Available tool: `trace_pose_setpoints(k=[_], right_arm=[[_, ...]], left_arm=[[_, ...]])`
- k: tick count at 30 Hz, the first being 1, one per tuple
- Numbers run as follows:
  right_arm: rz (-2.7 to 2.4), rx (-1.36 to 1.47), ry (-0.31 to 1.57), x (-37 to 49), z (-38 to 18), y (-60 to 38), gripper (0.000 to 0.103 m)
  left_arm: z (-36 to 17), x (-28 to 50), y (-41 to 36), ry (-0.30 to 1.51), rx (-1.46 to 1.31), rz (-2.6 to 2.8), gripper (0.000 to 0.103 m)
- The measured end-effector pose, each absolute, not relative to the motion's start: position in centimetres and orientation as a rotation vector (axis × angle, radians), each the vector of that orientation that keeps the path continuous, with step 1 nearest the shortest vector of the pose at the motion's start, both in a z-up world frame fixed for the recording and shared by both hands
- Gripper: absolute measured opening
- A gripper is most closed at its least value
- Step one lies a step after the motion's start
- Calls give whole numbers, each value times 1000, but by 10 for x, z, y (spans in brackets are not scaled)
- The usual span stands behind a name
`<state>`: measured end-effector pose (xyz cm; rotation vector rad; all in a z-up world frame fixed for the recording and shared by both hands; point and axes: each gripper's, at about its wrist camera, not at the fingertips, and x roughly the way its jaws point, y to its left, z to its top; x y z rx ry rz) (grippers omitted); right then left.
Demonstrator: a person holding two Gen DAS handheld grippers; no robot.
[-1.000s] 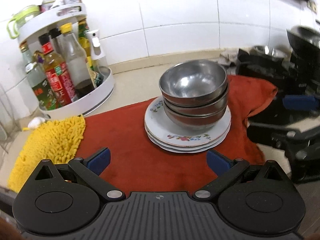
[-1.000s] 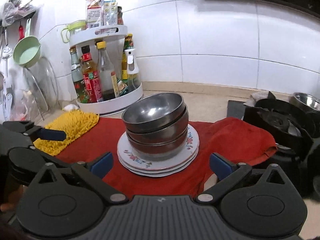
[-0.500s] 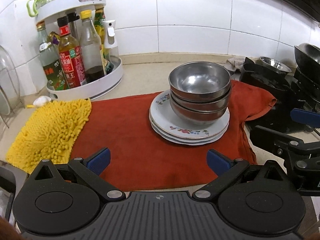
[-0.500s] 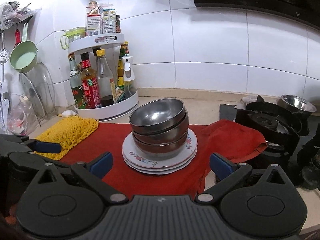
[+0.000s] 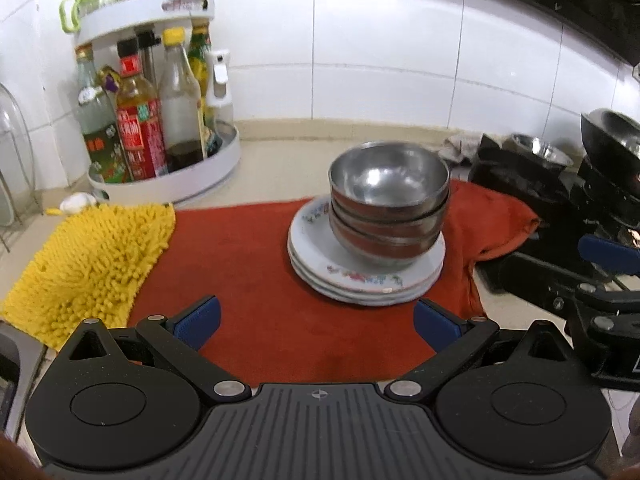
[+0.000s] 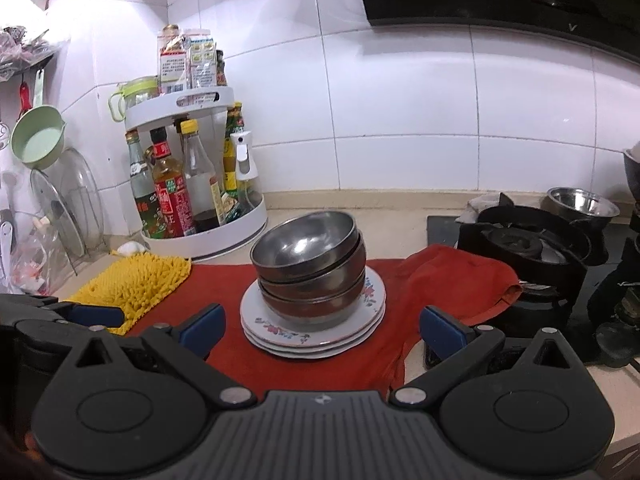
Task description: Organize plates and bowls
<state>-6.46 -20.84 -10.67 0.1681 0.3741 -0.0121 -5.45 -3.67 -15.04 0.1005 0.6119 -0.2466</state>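
Three nested steel bowls (image 5: 389,200) (image 6: 310,256) stand on a stack of floral white plates (image 5: 360,276) (image 6: 280,328) on a red cloth (image 5: 248,264) (image 6: 452,280). My left gripper (image 5: 316,320) is open and empty, near the cloth's front edge, short of the stack. My right gripper (image 6: 322,326) is open and empty, with the stack between and beyond its fingertips, not touching. The right gripper also shows at the right edge of the left wrist view (image 5: 600,280), and the left gripper at the left edge of the right wrist view (image 6: 80,316).
A white two-tier rack of bottles (image 5: 160,152) (image 6: 192,200) stands at the back left. A yellow chenille mat (image 5: 88,264) (image 6: 140,280) lies left of the cloth. A black gas stove (image 5: 560,200) (image 6: 528,248) with a steel bowl (image 6: 582,202) is on the right. Lids and a green pan (image 6: 38,142) hang far left.
Both grippers have drawn back and risen from the stack, which now looks smaller and farther. The bowls and plates have not moved. Both grippers stay open.
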Motion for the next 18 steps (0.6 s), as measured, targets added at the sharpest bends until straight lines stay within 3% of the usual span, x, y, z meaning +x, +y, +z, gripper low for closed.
trace_pose_setpoints(k=[5,18], right_arm=[[-73,160,360,-65,-109,-212,100],[-179,145,392,-54,-117,-222,100]], left_arm=[[-146,-58,-39,554,115,-221,103],[-147,-52,-38,606,78,-217,103]])
